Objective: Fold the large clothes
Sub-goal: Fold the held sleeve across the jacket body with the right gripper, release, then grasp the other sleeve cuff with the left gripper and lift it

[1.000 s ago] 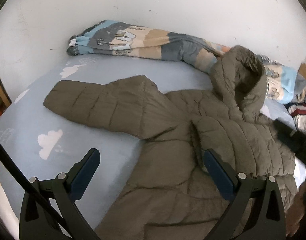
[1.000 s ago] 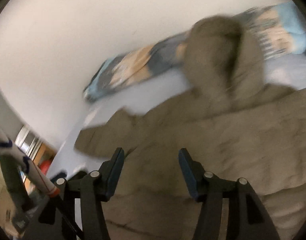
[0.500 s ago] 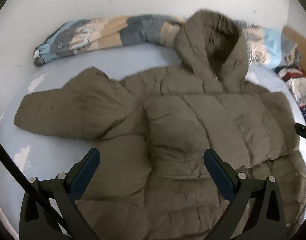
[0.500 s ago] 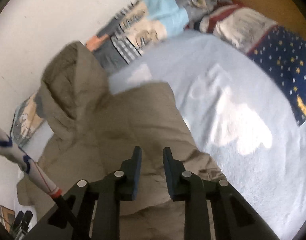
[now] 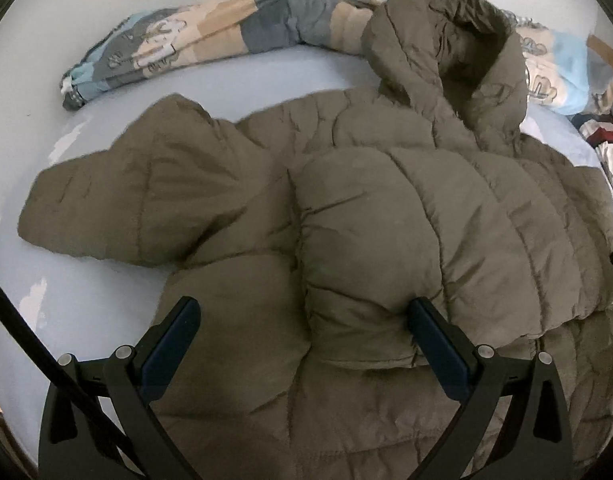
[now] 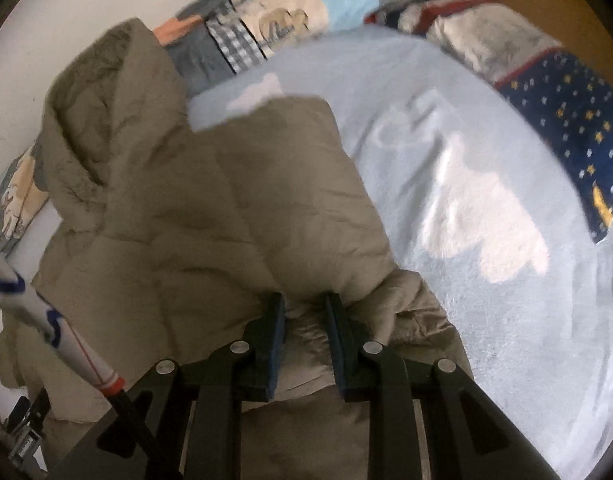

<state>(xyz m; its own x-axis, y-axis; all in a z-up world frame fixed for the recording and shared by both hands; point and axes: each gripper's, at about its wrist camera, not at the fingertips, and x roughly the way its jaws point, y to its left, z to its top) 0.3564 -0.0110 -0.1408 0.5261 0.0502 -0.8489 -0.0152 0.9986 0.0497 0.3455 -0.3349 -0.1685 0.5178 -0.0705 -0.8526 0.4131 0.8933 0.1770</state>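
Note:
An olive hooded puffer jacket (image 5: 386, 220) lies front-up on the bed, with its hood (image 5: 438, 52) toward the wall. One sleeve (image 5: 126, 200) sticks out to the left and the other is folded across the chest. My left gripper (image 5: 302, 306) hovers open just above the jacket's middle, its right finger by the folded sleeve's cuff. In the right wrist view my right gripper (image 6: 305, 302) is shut on a bunch of the jacket (image 6: 226, 200) at its right edge, and fabric shows between the pads.
A rolled patterned blanket (image 5: 210, 40) lies along the white wall behind the hood. The light blue sheet with white clouds (image 6: 466, 160) spreads to the jacket's right. Navy starred bedding (image 6: 566, 120) and a wooden board sit at the far right.
My left gripper came lower and closer over the jacket's middle. My right gripper swung to the jacket's right edge, and its jaws narrowed from wide apart to pinching the fabric.

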